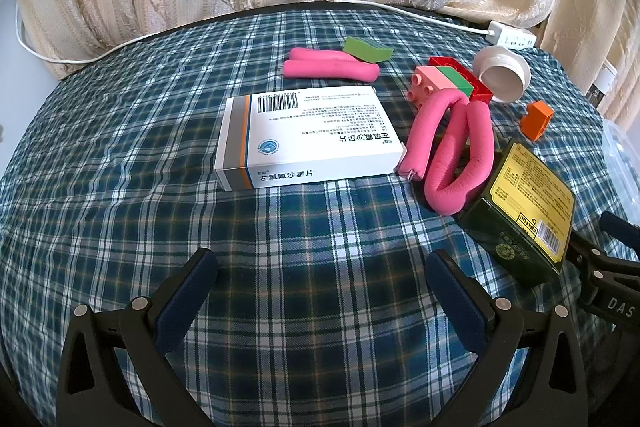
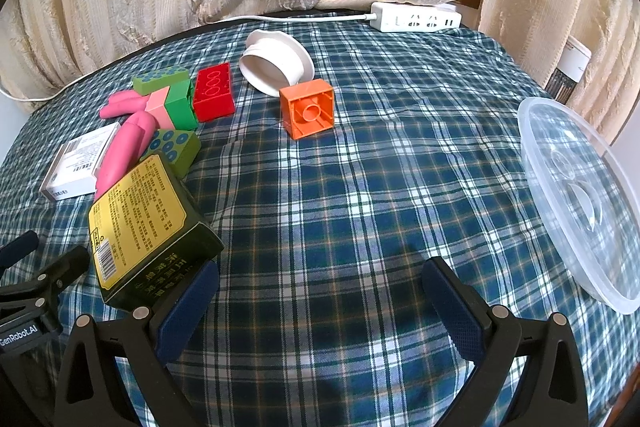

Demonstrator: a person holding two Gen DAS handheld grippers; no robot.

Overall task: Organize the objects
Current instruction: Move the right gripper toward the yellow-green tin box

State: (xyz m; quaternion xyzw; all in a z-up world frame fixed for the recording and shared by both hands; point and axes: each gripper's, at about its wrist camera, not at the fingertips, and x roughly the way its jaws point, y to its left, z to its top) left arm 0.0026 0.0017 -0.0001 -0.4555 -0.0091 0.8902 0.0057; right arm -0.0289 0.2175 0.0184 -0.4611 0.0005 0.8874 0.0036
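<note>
Plaid tablecloth: objects cluster at ten o'clock, clear basin at three, likely the destination. Left gripper and right gripper both gape fully, empty.

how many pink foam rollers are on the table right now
2. One pink foam roller lies folded at the back, beside a green block; the other loops between the white medicine box and the dark box.

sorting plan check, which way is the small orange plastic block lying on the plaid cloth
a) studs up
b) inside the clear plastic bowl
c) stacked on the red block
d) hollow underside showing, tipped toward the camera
d: the small orange plastic block shows its hollow underside with the round tube inside, standing alone on the plaid cloth.
</note>
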